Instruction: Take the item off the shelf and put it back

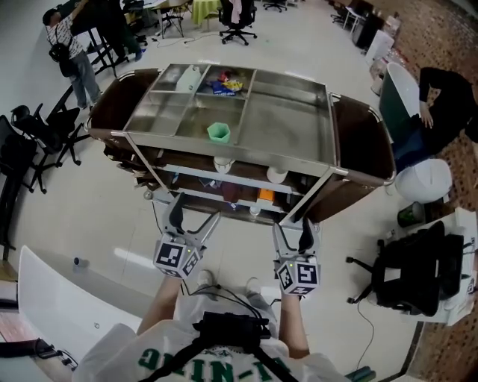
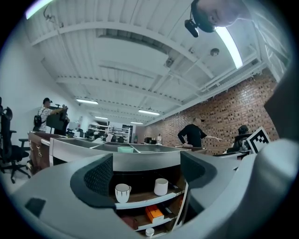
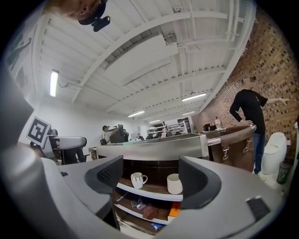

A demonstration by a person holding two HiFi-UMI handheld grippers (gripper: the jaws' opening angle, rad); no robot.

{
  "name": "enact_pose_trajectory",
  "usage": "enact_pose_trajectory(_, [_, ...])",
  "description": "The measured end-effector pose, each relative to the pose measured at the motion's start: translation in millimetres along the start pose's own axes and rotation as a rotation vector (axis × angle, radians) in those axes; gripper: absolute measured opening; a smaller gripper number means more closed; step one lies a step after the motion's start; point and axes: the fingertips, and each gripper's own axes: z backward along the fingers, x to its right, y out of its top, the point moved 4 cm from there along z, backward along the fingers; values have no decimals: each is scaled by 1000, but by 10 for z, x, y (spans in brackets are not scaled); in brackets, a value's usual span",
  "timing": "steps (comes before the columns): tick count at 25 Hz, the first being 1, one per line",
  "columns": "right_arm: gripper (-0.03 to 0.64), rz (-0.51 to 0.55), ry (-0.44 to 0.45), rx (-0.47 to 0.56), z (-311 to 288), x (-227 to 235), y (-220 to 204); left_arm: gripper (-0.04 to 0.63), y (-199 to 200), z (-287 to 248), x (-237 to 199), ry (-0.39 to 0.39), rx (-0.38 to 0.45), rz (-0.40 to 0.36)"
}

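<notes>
**Surface/room:** Steel cart (image 1: pixel 299 127) stands on a pale floor (image 1: pixel 89 224) in an open-plan office. Its top is split into compartments. A green cup (image 1: pixel 218 132) sits upright in the centre-front one, and coloured packets (image 1: pixel 228 83) lie in a rear one. Brown side panels (image 1: pixel 366 149) flank the cart. Office chairs (image 1: pixel 239 22) stand at the far end of the room. A brick wall (image 2: pixel 233 116) runs along one side, and the white ceiling has strip lights (image 3: pixel 53 83). One person in black (image 2: pixel 192 134) stands by the brick wall and another (image 1: pixel 71 52) stands by the far chairs.

**Shelf:** The upper shelf (image 1: pixel 246 183) under the cart top carries a handled white mug (image 2: pixel 123 192) w/ dark markings on the left and a plain white cup (image 2: pixel 161 186) on the right. Both are upright and apart from each other. An orange box (image 1: pixel 266 195) lies on the shelf below.

**Left hand-held gripper** (image 2: pixel 146 175): Jaws are spread w/ nothing between the pads. It is aimed level at the shelf front, short of it, and touches nothing.

**Right hand-held gripper** (image 3: pixel 151 175): There is a clear gap between the jaws, approx. a little narrower than on the left. It holds nothing and makes no contact. Mug and cup show through the gap, well beyond the tips.

**Task item:** Which of the two vessels is meant cannot be told. Both are on the shelf, untouched.
</notes>
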Motion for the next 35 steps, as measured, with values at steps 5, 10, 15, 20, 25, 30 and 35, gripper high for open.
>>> enact_pose_trajectory(5, [385, 8, -27, -26, -73, -41, -123, 436, -84, -53, -124, -24, -19, 13])
enact_pose_trajectory(10, [387, 36, -54, -80, -193, -14, -431, 436, -272, -172, -174, -60, -53, 5])
enact_pose_trajectory(15, [387, 18, -85, -89, -402, 132, -1090, 435, -755, -316, -231, -88, -62, -7])
enact_pose_trajectory(20, [387, 17, -79, -75, -762, 263, -1926, 435, -1502, -490, -415, -39, -40, 10])
enact_pose_trajectory(25, [387, 9, -86, -83, -1083, 463, -2804, 436, -2256, -656, -599, -6, -17, 15])
enact_pose_trajectory(30, [388, 10, -93, -101, -1339, 713, -3627, 436, -2808, -858, -807, 28, 9, 20])
enact_pose_trajectory(35, [561, 12, -187, -137, -1623, 1011, -4284, 436, -3153, -976, -929, 46, 22, 0])
